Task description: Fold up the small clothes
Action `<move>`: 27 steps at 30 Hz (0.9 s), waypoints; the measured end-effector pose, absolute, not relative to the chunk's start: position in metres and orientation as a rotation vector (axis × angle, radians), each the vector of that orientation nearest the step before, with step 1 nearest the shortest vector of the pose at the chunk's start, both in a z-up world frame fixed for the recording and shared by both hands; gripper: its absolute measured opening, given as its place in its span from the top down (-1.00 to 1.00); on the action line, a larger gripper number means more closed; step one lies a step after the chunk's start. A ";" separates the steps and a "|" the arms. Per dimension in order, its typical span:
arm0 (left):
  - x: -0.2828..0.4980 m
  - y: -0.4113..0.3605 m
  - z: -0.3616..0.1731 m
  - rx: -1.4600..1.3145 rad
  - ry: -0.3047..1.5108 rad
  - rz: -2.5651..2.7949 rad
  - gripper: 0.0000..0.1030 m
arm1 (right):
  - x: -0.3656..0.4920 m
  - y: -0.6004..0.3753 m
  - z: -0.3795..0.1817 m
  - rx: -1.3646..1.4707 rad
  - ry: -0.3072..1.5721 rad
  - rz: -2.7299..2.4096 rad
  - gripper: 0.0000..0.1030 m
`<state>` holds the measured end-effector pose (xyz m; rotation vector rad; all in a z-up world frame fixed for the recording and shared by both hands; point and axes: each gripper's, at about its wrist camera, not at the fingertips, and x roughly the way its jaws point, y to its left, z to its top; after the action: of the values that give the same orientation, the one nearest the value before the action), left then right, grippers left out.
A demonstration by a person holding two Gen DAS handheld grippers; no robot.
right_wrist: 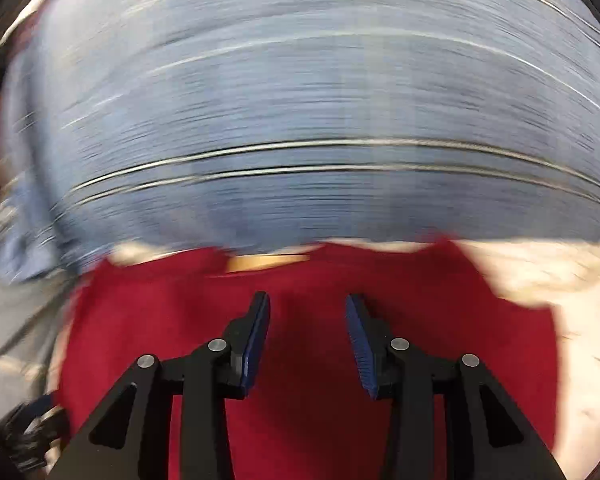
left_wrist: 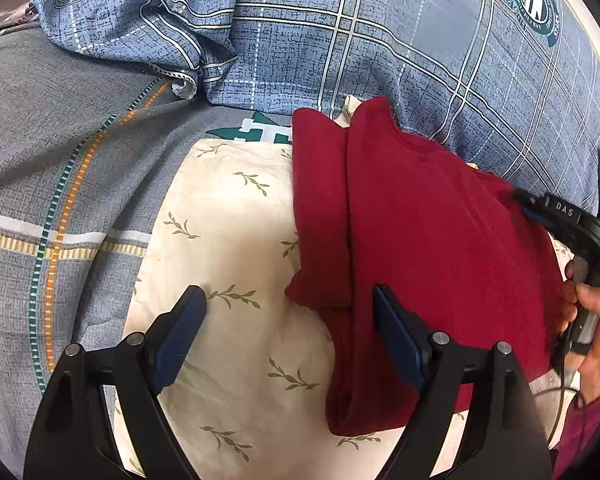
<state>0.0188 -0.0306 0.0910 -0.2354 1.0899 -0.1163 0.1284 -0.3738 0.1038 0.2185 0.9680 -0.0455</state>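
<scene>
The left tool (left_wrist: 290, 314) hangs wide open with nothing between its 2 fingers; one finger is over the cream leaf-print cloth (left_wrist: 228, 240) and the other over the near edge of the red garment (left_wrist: 440, 232). The right tool (right_wrist: 307, 322) is also parted, though less widely, and grips nothing; it is poised over the middle of the same red garment (right_wrist: 308, 420), and its view is heavily motion-blurred, so whether it touches the fabric cannot be told. In the left view the right tool (left_wrist: 556, 210) shows at the garment's far side, held in a hand (left_wrist: 592, 332). The garment lies on the cream cloth, which sits on a bed dressed in grey plaid and blue plaid bedding (left_wrist: 380, 40). 1 side panel already looks turned in along a lengthwise crease, so the fold seems partly done. The next move probably calls for pinching an unfolded edge and carrying it over without dragging the lower layers or disturbing that crease.
</scene>
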 end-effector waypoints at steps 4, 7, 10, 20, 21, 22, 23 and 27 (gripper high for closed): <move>0.018 -0.033 0.090 -0.224 1.082 -0.112 -0.71 | 0.133 -0.413 0.079 0.383 0.973 -0.096 0.47; 0.018 -0.033 0.088 -0.226 1.076 -0.102 -0.81 | 0.143 -0.392 0.077 0.258 0.993 -0.113 0.41; 0.019 -0.029 0.088 -0.247 1.088 -0.099 -0.84 | 0.142 -0.370 0.094 0.162 0.989 -0.148 0.33; 0.011 -0.024 0.088 -0.287 1.100 -0.102 -0.84 | 0.150 -0.212 0.122 0.257 1.144 0.399 -0.43; 0.010 -0.024 0.088 -0.288 1.100 -0.101 -0.85 | 0.154 -0.196 0.117 0.234 1.173 0.427 -0.44; 0.011 -0.024 0.087 -0.289 1.101 -0.099 -0.86 | 0.155 -0.182 0.113 0.185 1.193 0.440 -0.51; 0.010 -0.024 0.087 -0.290 1.100 -0.098 -0.87 | 0.160 -0.160 0.109 0.099 1.197 0.426 -0.56; 0.012 -0.025 0.086 -0.290 1.102 -0.093 -0.95 | 0.173 -0.108 0.092 -0.059 1.229 0.465 -0.81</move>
<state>0.0117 -0.0248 0.0856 -0.2901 1.1022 -0.0935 0.1729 -0.1078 0.0920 -0.0592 1.2292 0.4654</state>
